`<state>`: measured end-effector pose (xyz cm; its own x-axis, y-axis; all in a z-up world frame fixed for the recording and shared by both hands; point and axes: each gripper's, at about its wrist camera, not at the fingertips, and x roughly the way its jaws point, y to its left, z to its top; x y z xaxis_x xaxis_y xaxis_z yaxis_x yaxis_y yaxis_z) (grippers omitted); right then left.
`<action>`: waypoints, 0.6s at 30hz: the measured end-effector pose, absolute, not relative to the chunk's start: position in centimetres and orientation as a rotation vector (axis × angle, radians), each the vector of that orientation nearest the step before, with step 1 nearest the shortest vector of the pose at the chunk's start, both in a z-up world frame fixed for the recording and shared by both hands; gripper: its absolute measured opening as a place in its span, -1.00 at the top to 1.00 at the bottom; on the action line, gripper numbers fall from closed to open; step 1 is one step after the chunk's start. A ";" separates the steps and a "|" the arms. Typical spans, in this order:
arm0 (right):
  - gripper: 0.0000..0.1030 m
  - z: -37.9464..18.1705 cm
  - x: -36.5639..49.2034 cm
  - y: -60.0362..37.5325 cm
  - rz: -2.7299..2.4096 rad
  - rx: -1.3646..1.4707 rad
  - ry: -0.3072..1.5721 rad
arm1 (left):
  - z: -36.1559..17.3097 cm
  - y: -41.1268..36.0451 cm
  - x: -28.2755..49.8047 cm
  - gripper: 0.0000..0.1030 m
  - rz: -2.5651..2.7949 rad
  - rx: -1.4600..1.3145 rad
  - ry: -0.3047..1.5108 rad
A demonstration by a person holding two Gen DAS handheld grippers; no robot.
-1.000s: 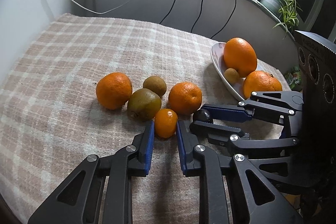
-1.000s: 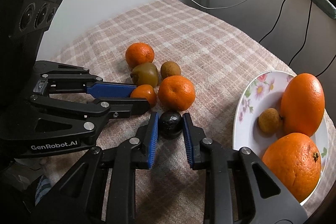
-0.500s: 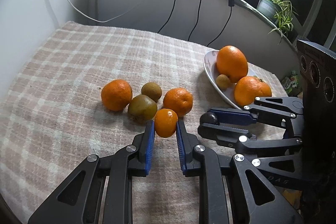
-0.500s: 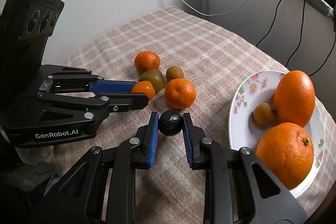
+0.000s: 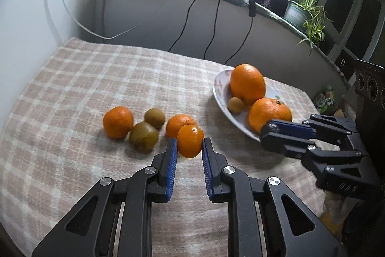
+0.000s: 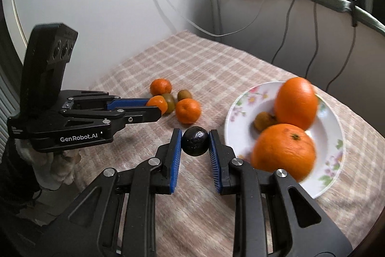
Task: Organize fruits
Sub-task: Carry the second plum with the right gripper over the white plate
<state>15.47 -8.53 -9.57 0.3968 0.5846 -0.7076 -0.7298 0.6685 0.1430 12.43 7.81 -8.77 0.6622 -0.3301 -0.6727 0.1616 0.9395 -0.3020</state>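
The checked cloth [image 5: 96, 78] lies bare along its left and far edges, up to the wall. Near the middle sit two mandarins [image 5: 118, 121] and two kiwis [image 5: 144, 140], close together. Above the cloth, the left tool [image 5: 189, 148] pinches a small orange fruit [image 5: 190, 141], clear of that cluster. A bare strip separates the cluster from the plate [image 6: 329, 117]. The right tool [image 6: 195, 145] pinches a dark round fruit [image 6: 195, 141] just beside the plate's left rim. The plate, near the cloth's right edge, holds two oranges [image 6: 284, 153] and a small brown fruit [image 6: 263, 121].
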 end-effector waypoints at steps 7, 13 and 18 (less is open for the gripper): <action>0.54 -8.4 15.8 -12.2 0.787 -0.157 0.786 | -8.4 6.3 12.9 0.64 -0.306 -0.220 0.794; 0.54 -7.9 16.5 -14.7 0.748 -0.123 0.772 | -8.0 5.0 13.4 0.64 -0.325 -0.211 0.791; 0.54 -7.8 17.1 -16.4 0.717 -0.103 0.768 | -8.0 4.1 13.8 0.64 -0.339 -0.204 0.793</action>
